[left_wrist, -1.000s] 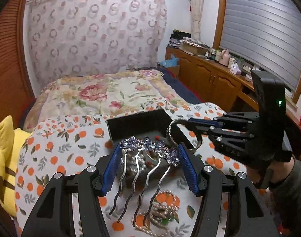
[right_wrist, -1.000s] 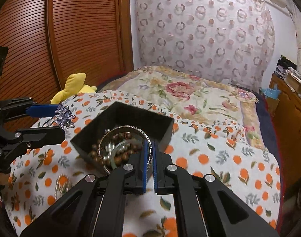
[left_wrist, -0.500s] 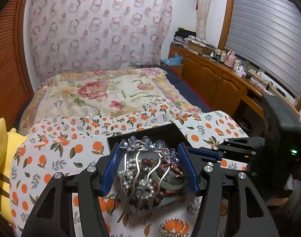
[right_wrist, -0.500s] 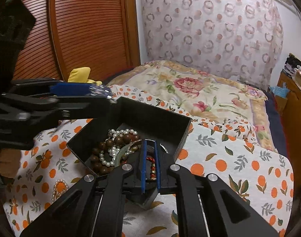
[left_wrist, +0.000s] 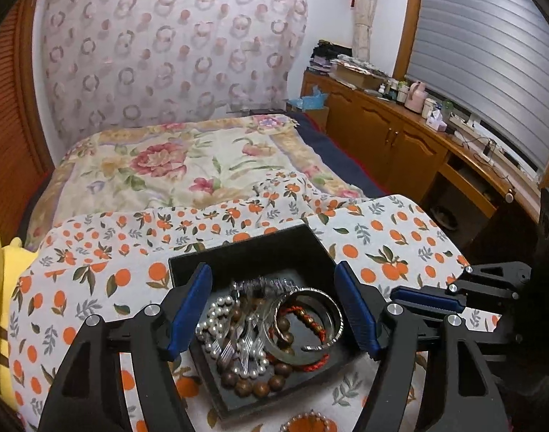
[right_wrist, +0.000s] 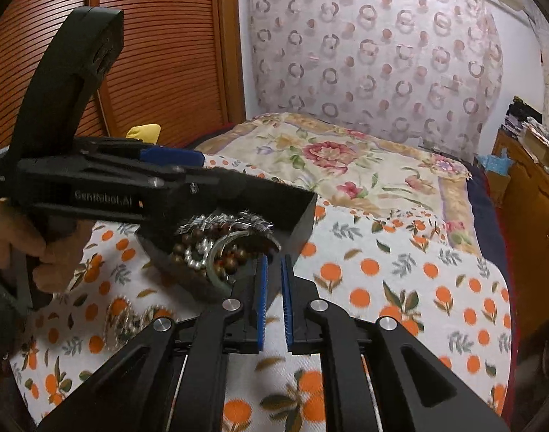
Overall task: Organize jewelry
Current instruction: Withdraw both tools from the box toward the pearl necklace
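A black jewelry box (left_wrist: 260, 248) sits on the orange-print cloth. It holds a silver flower hair comb (left_wrist: 252, 309), a silver bangle (left_wrist: 303, 324), a pearl strand (left_wrist: 211, 320), brown beads (left_wrist: 260, 385) and a red bracelet. My left gripper (left_wrist: 274, 306) is open and empty, its fingers on either side of the box above the jewelry. My right gripper (right_wrist: 273, 288) is slightly open and empty, just off the box's (right_wrist: 303, 216) near corner. The bangle (right_wrist: 224, 248) and comb (right_wrist: 224, 221) also show in the right wrist view. A pearl piece (left_wrist: 306, 423) lies on the cloth outside the box.
The orange-print cloth (left_wrist: 400, 248) covers a surface in front of a bed with a floral quilt (left_wrist: 173, 158). A yellow plush (left_wrist: 0, 280) lies at the left. Wooden cabinets (left_wrist: 400, 144) run along the right. More pearl jewelry (right_wrist: 126, 320) lies on the cloth.
My left gripper moved over the box, opened and let go of the hair comb, which now lies in the box. My right gripper let go of the bangle into the box and pulled back.
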A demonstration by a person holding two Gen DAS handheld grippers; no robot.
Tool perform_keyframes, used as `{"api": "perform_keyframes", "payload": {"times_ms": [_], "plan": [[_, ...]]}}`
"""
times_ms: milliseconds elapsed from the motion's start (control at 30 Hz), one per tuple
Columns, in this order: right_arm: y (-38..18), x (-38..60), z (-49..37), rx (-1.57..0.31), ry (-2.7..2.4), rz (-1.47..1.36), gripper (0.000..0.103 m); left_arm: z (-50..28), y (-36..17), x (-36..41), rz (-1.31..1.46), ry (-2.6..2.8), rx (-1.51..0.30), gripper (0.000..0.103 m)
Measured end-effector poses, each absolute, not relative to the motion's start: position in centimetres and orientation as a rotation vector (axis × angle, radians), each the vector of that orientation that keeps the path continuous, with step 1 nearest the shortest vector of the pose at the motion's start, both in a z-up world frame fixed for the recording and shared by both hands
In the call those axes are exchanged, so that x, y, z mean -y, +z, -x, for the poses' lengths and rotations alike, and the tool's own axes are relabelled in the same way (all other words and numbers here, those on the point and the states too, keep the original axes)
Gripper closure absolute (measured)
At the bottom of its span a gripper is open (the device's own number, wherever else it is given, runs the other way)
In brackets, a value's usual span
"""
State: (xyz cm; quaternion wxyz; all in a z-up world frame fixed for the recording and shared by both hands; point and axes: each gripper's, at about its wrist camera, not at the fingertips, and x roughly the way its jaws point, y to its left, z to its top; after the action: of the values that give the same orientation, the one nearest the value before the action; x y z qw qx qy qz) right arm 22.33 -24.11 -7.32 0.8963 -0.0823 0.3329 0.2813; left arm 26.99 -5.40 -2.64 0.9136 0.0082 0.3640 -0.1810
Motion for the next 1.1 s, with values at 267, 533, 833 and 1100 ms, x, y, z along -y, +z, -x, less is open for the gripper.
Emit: {"api": "perform_keyframes", "payload": {"times_ms": [267, 533, 833, 1100], "plan": [[-8.2, 24.6, -17.8, -0.704, 0.577, 0.178, 0.093, -21.7, -3.1, 3.7, -0.022, -0.368, -0.749, 0.035], [-9.0, 24.5, -14.1, -0.721, 0.574, 0.177, 0.093, -15.6, -4.9, 1.3, -0.033, -0.347, -0.775, 0.035], [-9.4, 24.5, -11.8, -0.731, 0.558, 0.168, 0.093, -11.9, -7.4, 1.8, -0.037, -0.369, -0.813, 0.035], [-9.7, 24.5, -10.4, -0.739, 0.55, 0.168, 0.083, -11.7, -9.2, 3.4, -0.02, -0.418, -0.876, 0.055]]}}
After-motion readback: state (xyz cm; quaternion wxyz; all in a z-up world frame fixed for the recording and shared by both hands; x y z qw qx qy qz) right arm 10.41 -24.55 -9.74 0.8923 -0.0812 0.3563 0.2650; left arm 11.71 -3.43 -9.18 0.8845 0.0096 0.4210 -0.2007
